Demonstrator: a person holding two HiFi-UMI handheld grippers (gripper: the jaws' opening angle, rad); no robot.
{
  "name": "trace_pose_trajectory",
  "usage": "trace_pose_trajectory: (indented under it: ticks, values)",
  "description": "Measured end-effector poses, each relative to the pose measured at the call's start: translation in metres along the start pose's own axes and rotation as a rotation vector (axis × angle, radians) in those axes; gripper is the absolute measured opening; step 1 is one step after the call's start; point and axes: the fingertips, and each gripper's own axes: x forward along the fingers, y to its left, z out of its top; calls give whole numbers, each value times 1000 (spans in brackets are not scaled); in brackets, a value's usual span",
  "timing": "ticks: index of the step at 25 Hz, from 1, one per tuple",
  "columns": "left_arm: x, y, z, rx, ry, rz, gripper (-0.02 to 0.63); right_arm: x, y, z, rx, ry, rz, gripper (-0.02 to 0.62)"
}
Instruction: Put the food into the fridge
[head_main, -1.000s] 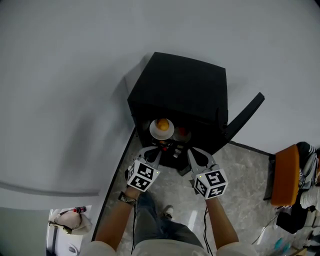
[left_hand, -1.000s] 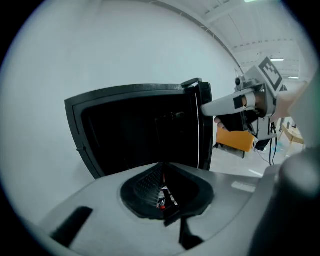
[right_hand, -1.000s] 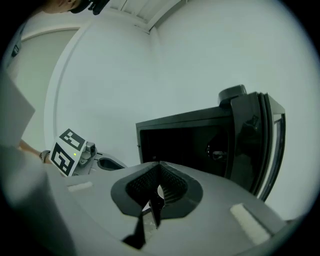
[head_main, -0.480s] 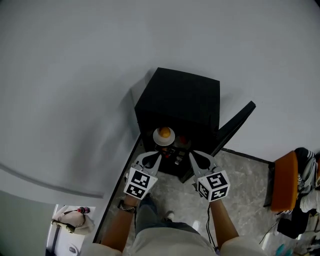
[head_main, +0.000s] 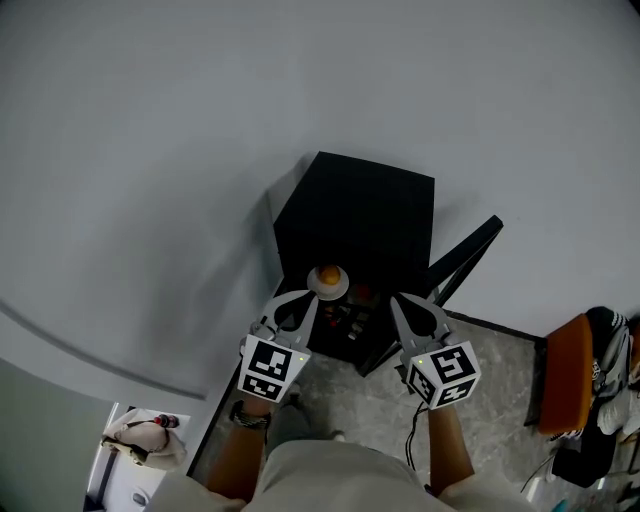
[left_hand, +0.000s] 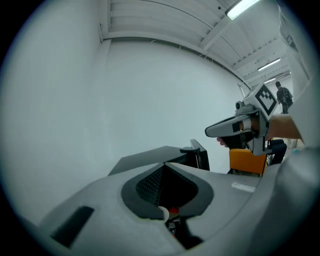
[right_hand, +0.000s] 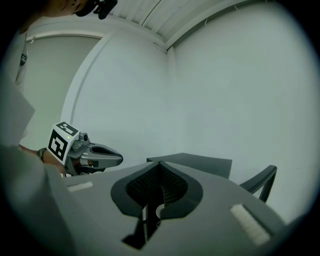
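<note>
A black mini fridge (head_main: 355, 215) stands against the white wall with its door (head_main: 462, 260) swung open to the right. Inside, an orange on a white plate (head_main: 328, 279) sits on the upper shelf, and something red (head_main: 364, 292) lies beside it. My left gripper (head_main: 311, 297) hovers shut and holds nothing, just in front of the plate. My right gripper (head_main: 397, 299) hangs level with it at the door side, jaws together and holding nothing. In the left gripper view the fingers (left_hand: 145, 190) meet over the fridge top (left_hand: 150, 156). The right gripper view shows the same closed fingers (right_hand: 172, 187).
An orange chair (head_main: 568, 362) with dark clothing on it stands at the right on the marbled floor (head_main: 500, 400). The white wall (head_main: 150, 180) runs behind and left of the fridge. A cable hangs below the right gripper.
Both grippers have risen from the lower fridge opening to the level of the fridge top. The head view has also lifted, so the fridge looks smaller.
</note>
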Motion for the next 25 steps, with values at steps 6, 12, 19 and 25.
trace_pose_trajectory:
  ticks: [6,12,19,25]
  values:
    - [-11,5,41,55,-44,24,2,-7,4,33,-21,-50,15,6]
    - [-22,3,65,80,-77,26,3,-11,14,50,-31,-62,27,6]
    - [-25,4,73,93,-93,22,3,-10,19,57,-33,-75,32,6]
    - [-22,1,72,83,-93,11,5,-8,19,55,-31,-69,37,6]
